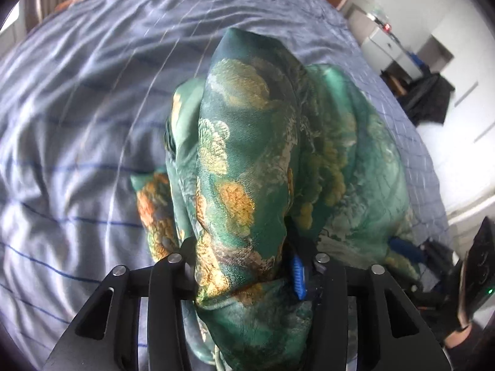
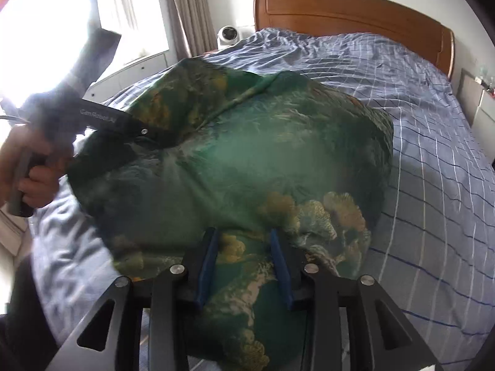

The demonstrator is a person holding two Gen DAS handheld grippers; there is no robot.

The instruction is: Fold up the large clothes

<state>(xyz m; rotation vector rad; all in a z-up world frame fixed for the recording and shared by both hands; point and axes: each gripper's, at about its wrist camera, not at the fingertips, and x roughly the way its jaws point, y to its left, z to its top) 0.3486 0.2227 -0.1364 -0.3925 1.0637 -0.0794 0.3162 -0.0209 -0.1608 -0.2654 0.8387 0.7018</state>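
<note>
A large green satin garment point(image 2: 247, 154) with yellow and orange flower prints is spread over the bed and billows up in the middle. In the left wrist view a thick fold of the garment point(image 1: 241, 160) runs up between my left gripper's point(image 1: 243, 247) fingers, and the gripper is shut on it. From the right wrist view the left gripper point(image 2: 154, 131) pinches the cloth at the left, with creases fanning out from its tip. My right gripper point(image 2: 244, 241) is at the near edge, and cloth fills the gap between its blue pads point(image 2: 207, 262). It also shows low on the right as the right gripper point(image 1: 405, 247).
The bed has a blue checked sheet point(image 2: 417, 123) and a wooden headboard point(image 2: 340, 9). A white fan point(image 2: 229, 35) stands behind the bed's far left corner, near curtains and a bright window. A person's hand point(image 2: 27, 179) grips the left handle. Dark clothes point(image 1: 430, 99) lie on the floor beside the bed.
</note>
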